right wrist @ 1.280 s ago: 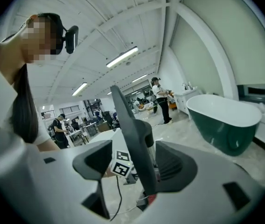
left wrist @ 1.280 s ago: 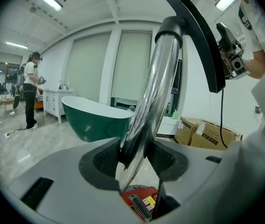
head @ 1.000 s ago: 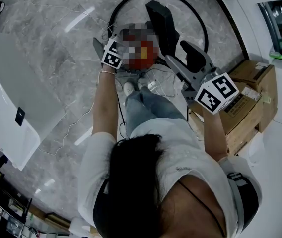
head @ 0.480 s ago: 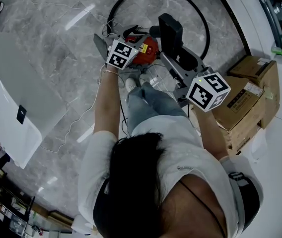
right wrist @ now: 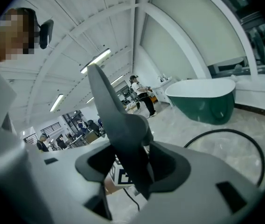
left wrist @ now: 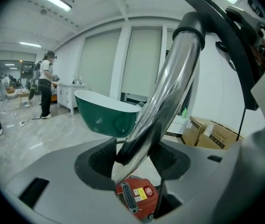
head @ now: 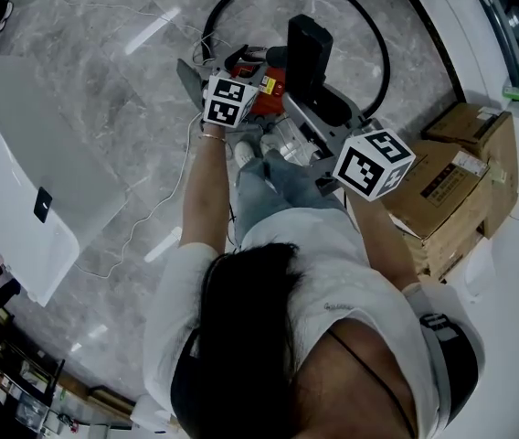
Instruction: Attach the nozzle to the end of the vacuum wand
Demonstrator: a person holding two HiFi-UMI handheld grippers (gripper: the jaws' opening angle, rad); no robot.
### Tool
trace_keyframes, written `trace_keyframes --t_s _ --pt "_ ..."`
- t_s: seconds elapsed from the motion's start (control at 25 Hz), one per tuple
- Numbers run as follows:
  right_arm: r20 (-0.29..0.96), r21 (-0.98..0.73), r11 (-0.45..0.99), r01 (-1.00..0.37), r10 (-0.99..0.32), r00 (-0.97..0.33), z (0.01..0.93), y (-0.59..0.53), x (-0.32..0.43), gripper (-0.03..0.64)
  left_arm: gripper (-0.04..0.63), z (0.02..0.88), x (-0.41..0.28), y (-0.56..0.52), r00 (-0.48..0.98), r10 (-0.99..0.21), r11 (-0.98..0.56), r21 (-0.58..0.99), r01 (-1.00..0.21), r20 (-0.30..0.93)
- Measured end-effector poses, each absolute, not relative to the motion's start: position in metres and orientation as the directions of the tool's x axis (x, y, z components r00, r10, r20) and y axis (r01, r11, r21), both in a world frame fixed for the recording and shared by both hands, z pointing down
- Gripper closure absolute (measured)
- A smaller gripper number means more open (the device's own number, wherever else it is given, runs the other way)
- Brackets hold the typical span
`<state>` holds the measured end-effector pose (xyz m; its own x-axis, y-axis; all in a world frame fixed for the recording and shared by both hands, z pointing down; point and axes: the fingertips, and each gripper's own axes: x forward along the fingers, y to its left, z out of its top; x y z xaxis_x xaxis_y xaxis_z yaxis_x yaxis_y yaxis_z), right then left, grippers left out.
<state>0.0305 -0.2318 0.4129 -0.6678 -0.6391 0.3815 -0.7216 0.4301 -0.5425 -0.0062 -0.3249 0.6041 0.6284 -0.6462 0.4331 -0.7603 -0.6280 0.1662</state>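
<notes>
Both forearms (head: pixel 206 190) reached up-frame; left gripper (left wrist: pixel 135 158), jaws just easing wider, held the chrome wand (left wrist: pixel 170 87); right gripper (right wrist: pixel 133 166), jaws just tightening, clamped the dark nozzle (right wrist: pixel 118 120)

Glossy grey marble floor (head: pixel 104 90) holds a green bathtub (left wrist: pixel 105 118) and cardboard boxes (head: pixel 460 186).

The vacuum body (head: pixel 259 82) lies on the floor (head: pixel 104 80) just before me, its hose (right wrist: pixel 226 130) looped behind it. Cardboard boxes (head: pixel 451 190) stand to my right. The bathtub (left wrist: pixel 107 118) sits behind the wand (left wrist: pixel 165 97).
</notes>
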Motion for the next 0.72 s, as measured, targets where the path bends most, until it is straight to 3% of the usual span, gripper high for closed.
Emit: trace_keyframes --t_s 0.48,0.72 --pt "0.397 -0.540 0.424 -0.727 -0.634 -0.664 0.420 -0.230 0.036 0.383 0.367 0.592 -0.042 -0.270 0.542 -0.684 -0.476 0.263 -0.839 0.489" --pt "0.414 -0.505 0.453 -0.735 -0.621 -0.666 0.428 -0.226 0.034 0.383 0.367 0.554 -0.057 -0.242 0.538 -0.741 -0.376 0.415 -0.828 0.402"
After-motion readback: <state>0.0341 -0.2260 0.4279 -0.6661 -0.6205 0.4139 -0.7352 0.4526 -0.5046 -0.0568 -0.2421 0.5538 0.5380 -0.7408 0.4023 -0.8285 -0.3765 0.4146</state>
